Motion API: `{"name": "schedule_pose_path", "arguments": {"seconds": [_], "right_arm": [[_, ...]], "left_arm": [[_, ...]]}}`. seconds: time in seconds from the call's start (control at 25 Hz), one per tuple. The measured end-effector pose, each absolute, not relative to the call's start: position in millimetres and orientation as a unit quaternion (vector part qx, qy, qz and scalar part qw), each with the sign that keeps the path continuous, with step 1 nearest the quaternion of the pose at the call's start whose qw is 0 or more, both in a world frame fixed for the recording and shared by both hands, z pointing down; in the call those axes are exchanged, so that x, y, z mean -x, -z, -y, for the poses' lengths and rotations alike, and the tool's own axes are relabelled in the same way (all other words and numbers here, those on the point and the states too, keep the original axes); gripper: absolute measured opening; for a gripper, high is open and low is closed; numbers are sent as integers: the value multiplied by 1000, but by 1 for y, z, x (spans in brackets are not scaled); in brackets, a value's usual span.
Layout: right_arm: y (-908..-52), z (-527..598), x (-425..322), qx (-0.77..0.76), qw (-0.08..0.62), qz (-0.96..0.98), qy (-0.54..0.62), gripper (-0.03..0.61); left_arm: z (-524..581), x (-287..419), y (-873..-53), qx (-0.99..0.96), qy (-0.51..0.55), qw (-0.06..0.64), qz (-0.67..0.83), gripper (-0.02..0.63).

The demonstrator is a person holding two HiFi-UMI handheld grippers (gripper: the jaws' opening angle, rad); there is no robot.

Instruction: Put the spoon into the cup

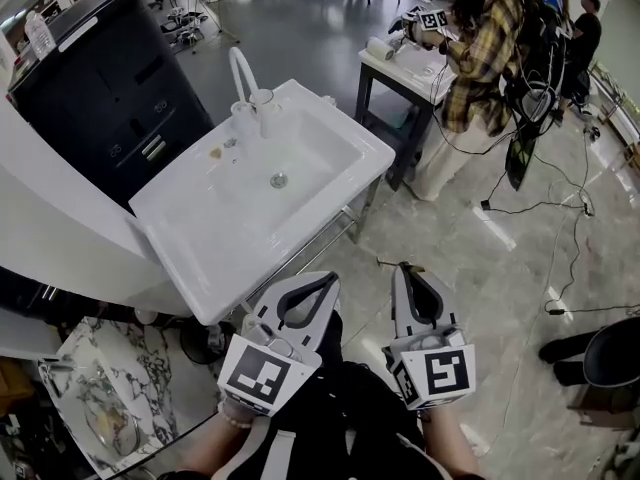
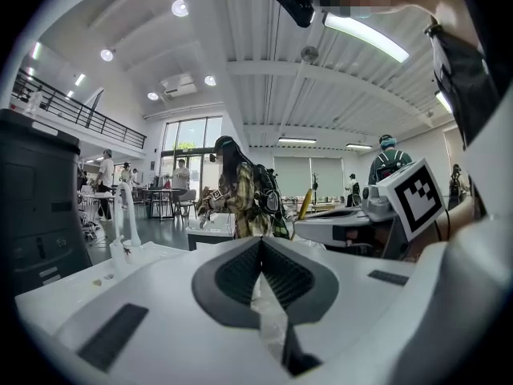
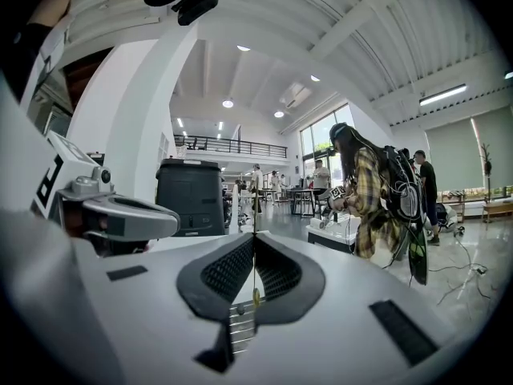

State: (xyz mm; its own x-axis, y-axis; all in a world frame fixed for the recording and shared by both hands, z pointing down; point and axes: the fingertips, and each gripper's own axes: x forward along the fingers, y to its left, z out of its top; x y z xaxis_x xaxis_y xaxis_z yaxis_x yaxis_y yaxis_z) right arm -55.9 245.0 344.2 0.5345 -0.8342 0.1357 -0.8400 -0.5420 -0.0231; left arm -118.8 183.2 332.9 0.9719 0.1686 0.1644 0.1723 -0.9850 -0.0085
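A white sink basin (image 1: 190,213) on a metal stand lies ahead in the head view, with a white faucet (image 1: 241,70) at its far rim. A clear cup (image 1: 263,106) stands beside the faucet. A small brown item (image 1: 215,152) lies on the sink ledge; I cannot make out a spoon. My left gripper (image 1: 325,280) and right gripper (image 1: 405,268) hang side by side below the sink's near edge, close to my body. Both are shut with nothing between the jaws. In the left gripper view the left gripper (image 2: 260,243) points past the faucet (image 2: 123,205). The right gripper (image 3: 254,239) shows shut too.
A black cabinet (image 1: 110,58) stands left of the sink. A person in a plaid shirt (image 1: 482,53) works at a small table (image 1: 405,73) beyond it. Cables (image 1: 560,208) trail over the floor at right, near a dark bin (image 1: 612,353). A marble-topped table (image 1: 105,388) sits at lower left.
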Motion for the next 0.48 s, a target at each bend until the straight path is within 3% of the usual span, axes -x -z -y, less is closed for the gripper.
{"name": "schedule_pose_path", "arguments": {"seconds": [0.48], "right_arm": [[-337,-221,-28,-879,33,472,-61,8]], "left_arm": [[-162,26,-327,991,76,17,110,-3]]}}
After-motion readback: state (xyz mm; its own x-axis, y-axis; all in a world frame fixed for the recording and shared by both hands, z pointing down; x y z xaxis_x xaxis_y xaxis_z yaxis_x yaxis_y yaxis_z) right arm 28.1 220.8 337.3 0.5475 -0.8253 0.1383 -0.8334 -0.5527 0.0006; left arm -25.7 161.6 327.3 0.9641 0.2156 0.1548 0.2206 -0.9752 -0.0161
